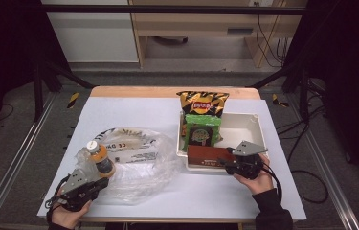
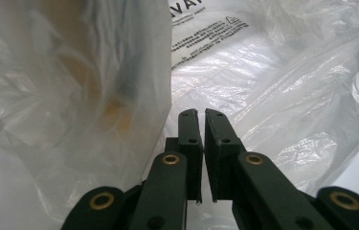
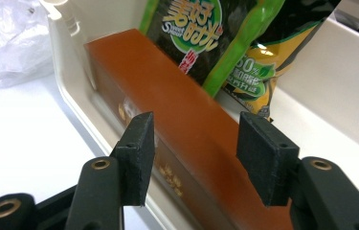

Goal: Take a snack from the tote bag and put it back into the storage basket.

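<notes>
Two grippers working: right gripper (image 3: 194,158) hanging open astride the brown box (image 3: 182,120) in the white bin (image 1: 258,125), closing next, while left gripper (image 2: 202,120) is seemingly pinching the plastic bag (image 1: 139,163).

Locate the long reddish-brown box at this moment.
The long reddish-brown box lies along the near wall of the white tray right of centre in the high view, in front of the green snack packet, between the open right gripper jaws.

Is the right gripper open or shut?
Open: the right gripper has its jaws spread on either side of the brown box.
</notes>
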